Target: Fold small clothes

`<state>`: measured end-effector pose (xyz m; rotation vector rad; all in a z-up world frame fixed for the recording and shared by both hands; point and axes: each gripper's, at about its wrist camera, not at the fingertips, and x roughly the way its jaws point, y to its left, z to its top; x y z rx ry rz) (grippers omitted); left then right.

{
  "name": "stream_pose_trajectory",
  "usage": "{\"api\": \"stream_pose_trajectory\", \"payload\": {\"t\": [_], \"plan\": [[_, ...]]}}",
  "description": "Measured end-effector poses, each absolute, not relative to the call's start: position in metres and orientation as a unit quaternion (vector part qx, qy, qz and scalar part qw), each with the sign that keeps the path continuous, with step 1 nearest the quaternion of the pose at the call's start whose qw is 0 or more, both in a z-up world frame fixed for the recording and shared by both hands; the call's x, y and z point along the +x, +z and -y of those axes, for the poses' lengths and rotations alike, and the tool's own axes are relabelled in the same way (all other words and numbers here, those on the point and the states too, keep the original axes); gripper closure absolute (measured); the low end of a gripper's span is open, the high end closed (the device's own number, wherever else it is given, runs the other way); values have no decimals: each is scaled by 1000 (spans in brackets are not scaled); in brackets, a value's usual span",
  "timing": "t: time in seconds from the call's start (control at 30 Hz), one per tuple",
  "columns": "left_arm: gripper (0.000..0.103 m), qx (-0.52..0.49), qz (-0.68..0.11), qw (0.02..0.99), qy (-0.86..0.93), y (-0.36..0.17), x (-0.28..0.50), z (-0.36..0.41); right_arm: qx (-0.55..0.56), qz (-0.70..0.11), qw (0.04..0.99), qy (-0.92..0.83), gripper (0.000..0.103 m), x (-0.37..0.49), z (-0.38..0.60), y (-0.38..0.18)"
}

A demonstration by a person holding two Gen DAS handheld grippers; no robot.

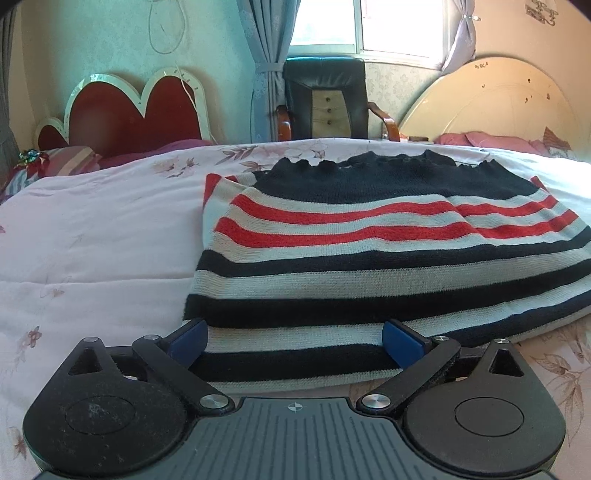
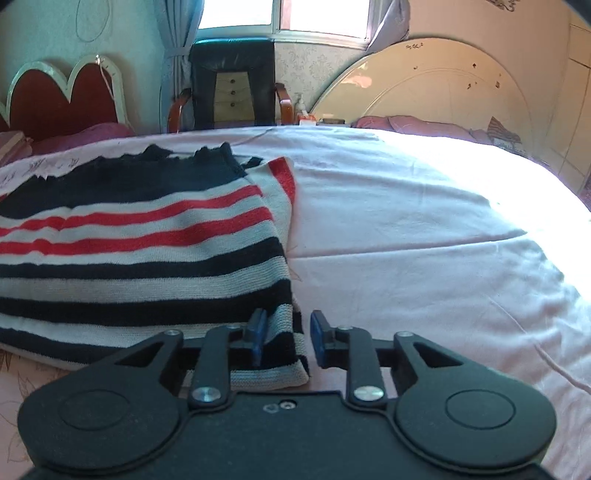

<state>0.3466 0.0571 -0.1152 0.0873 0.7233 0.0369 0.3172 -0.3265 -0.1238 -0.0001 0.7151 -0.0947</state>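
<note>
A small knitted sweater with navy, white and red stripes lies flat on the bed, sleeves folded in, navy collar end away from me. My left gripper is open wide over the sweater's near hem, its blue pads resting on or just above the fabric. The sweater also shows in the right wrist view. My right gripper is partly open at the sweater's near right corner, with the left pad over the fabric and the right pad just off its edge.
The sweater lies on a pink floral quilt that covers the bed. Beyond are a red heart-shaped headboard, a black armchair, a cream round headboard, pink pillows and a curtained window.
</note>
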Motion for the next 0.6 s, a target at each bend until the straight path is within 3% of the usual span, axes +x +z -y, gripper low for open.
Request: {"api": "stream_pose_trajectory", "payload": {"t": [0.03,0.4,0.47,0.53,0.6], "plan": [[3,39,-353,934,19,-113,341,-60,4,-341,939,-45,63,312,328,-121],[3,0,-385,922,26,-124,311,-79,-8,-326,945,23,63,296,289,-112],[3,-46,-384,922,11,-122,309,-86,-12,-328,944,36,63,295,277,-112],[18,-127,-377,917,-7,-122,308,-97,-14,-329,943,50,64,295,267,-112],[20,-233,-368,900,-15,-132,309,-112,-13,-329,942,67,65,296,256,-111]]}}
